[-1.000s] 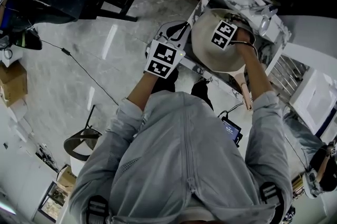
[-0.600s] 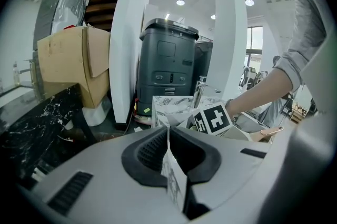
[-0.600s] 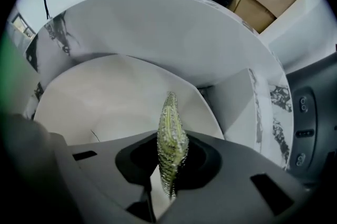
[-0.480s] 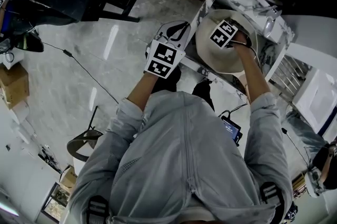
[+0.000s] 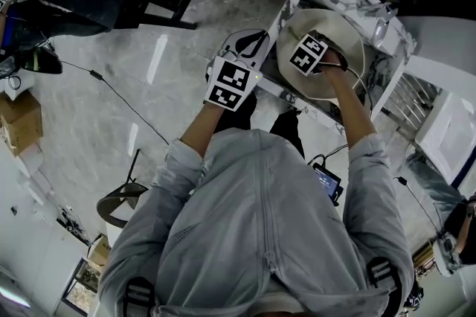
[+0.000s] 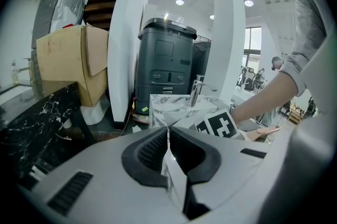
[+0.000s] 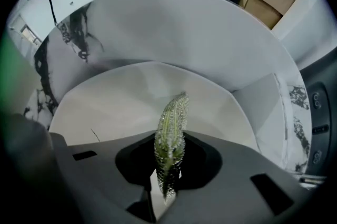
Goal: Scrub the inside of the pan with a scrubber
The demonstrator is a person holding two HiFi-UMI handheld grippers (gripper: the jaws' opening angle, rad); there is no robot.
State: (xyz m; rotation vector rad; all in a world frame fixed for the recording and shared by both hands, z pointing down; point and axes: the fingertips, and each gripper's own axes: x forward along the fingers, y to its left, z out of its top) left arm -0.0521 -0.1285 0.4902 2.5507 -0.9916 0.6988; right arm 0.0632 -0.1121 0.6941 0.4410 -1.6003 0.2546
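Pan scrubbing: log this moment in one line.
right gripper: shut on scrubber | scrubber: inside pan | left gripper: shut on counter edge

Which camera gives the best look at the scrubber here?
The right gripper view: the scrubber stands edge-on, pinched by the right gripper, over the pan and its pale inside. In the head view that gripper's marker cube hides it; the left gripper view shows none of it.

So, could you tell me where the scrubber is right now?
In the right gripper view, the scrubber is clamped in the right gripper, inside the pan.
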